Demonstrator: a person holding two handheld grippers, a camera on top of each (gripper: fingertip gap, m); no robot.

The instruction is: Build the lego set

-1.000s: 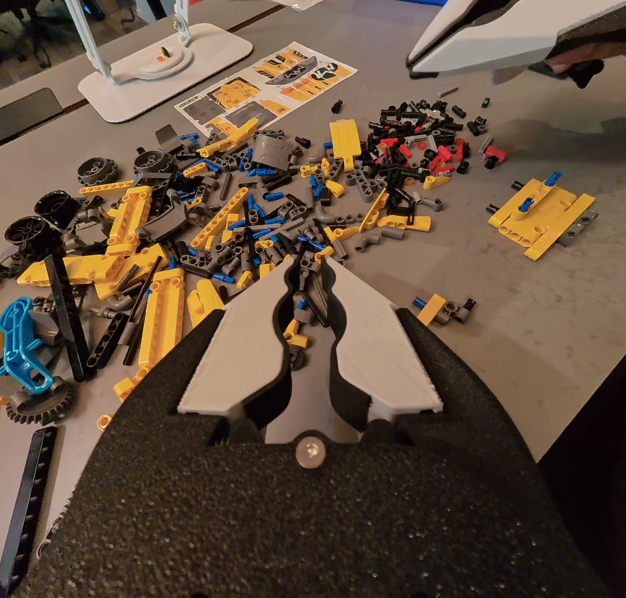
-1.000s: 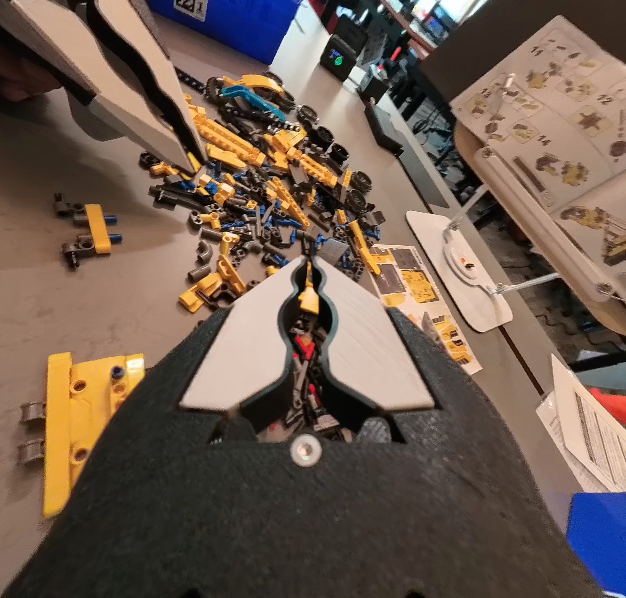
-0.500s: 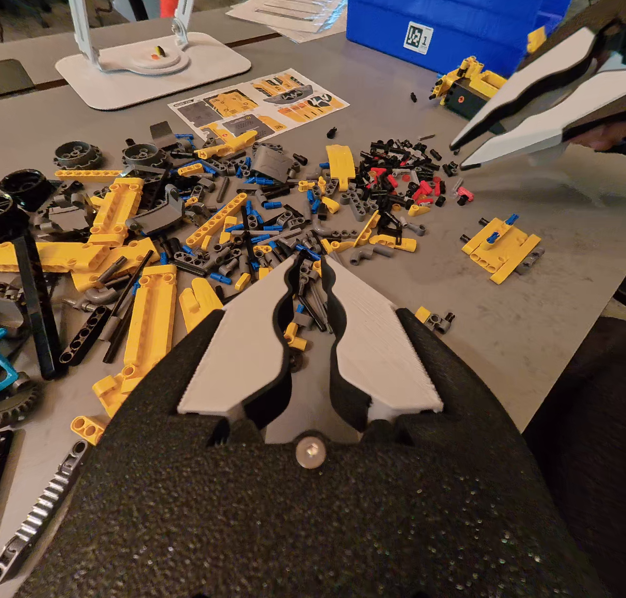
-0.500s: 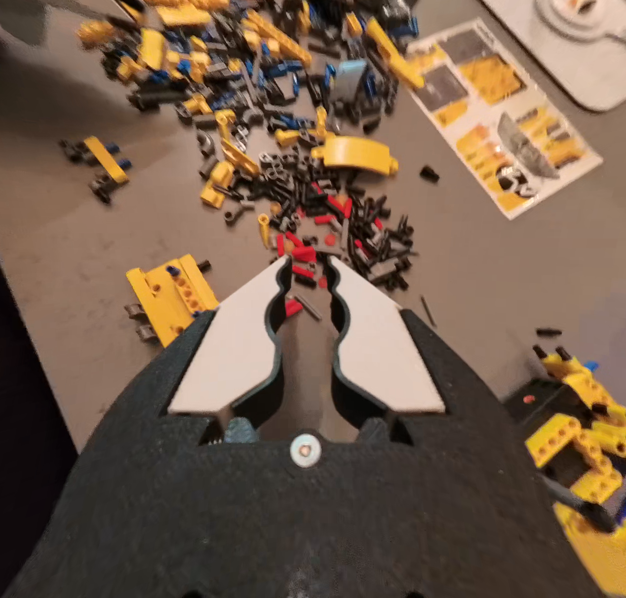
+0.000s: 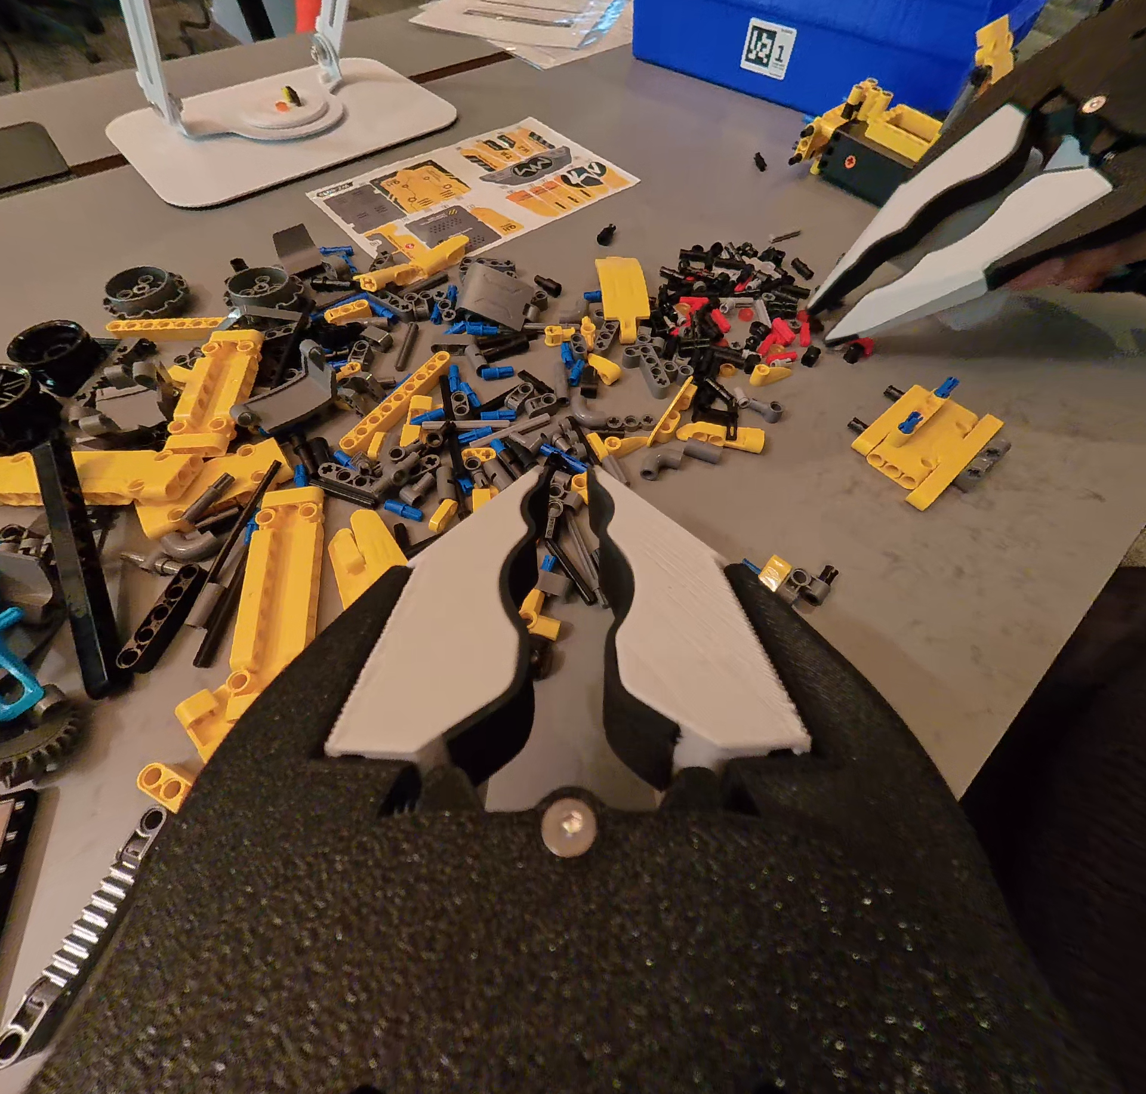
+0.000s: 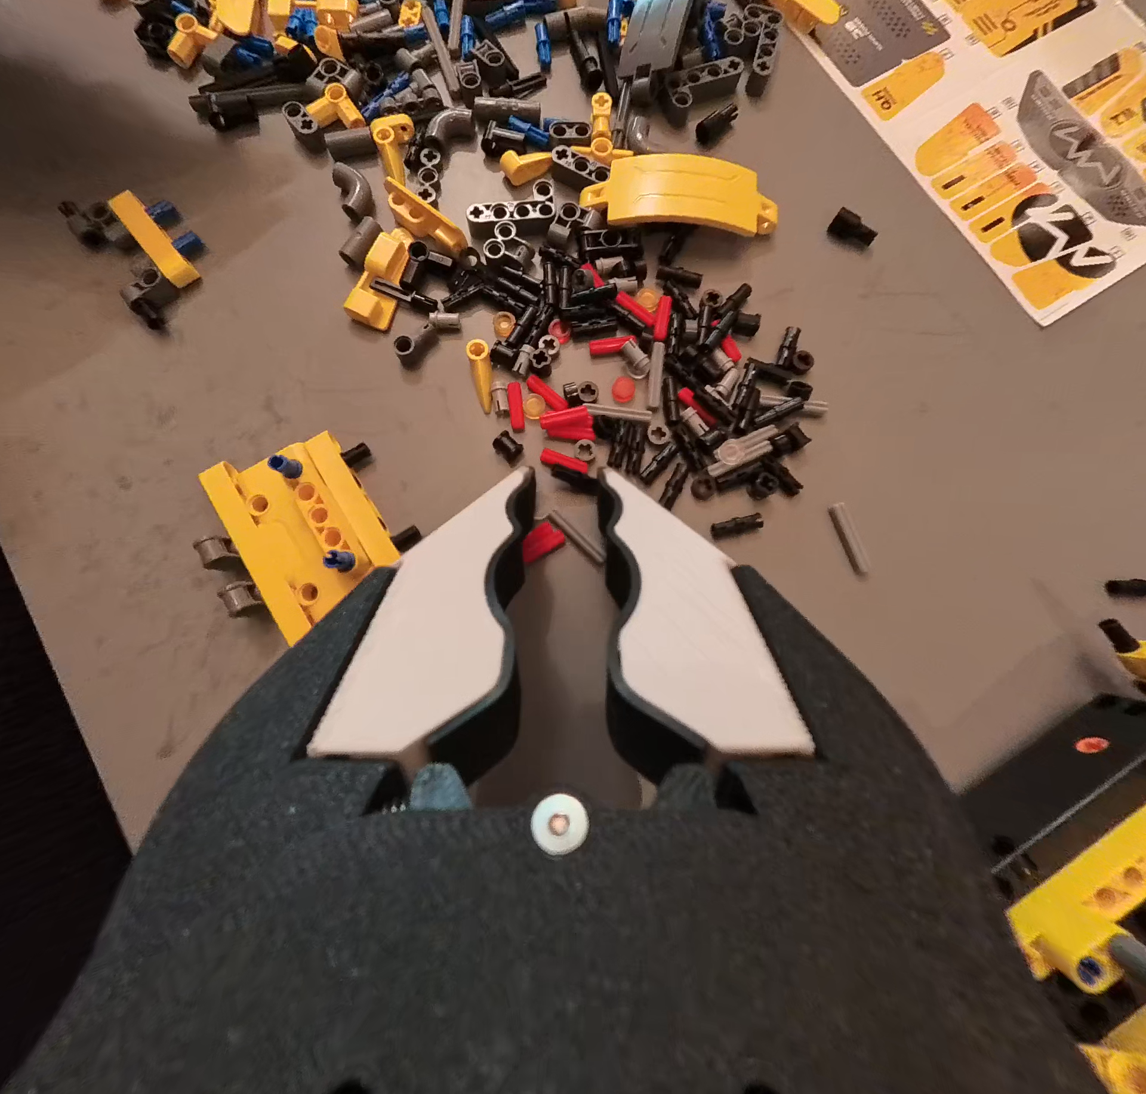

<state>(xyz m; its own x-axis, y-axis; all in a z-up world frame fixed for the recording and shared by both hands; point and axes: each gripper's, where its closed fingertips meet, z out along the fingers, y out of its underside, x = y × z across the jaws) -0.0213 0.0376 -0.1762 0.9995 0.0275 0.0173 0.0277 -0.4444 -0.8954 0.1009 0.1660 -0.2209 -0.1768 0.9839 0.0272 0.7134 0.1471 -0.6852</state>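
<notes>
My right gripper point(image 6: 565, 475) is open, tips low over the near edge of a heap of small black and red pins point(image 6: 651, 382). A black pin and a red pin point(image 6: 561, 459) lie just ahead of its tips. A red piece point(image 6: 542, 540) and a grey axle point(image 6: 577, 537) lie on the table between its fingers. It holds nothing. It also shows in the left wrist view point(image 5: 828, 323), tips at that heap point(image 5: 738, 320). My left gripper point(image 5: 567, 475) is narrowly open and empty, above the near edge of the main spread of yellow, grey, blue and black parts point(image 5: 434, 413).
A flat yellow sub-assembly point(image 6: 297, 525) lies left of my right gripper. A small yellow-and-grey piece point(image 5: 794, 580) sits near the table's front edge. A sticker sheet point(image 5: 471, 190), a white stand base point(image 5: 279, 128), a blue bin point(image 5: 806, 16) and a yellow-black partial model point(image 5: 868, 146) are farther back. One gripper's finger ends stand about 20 centimetres off the other's.
My right gripper swung from above the main spread down to the red and black pin heap and opened. My left gripper stayed narrowly open and pulled back slightly.
</notes>
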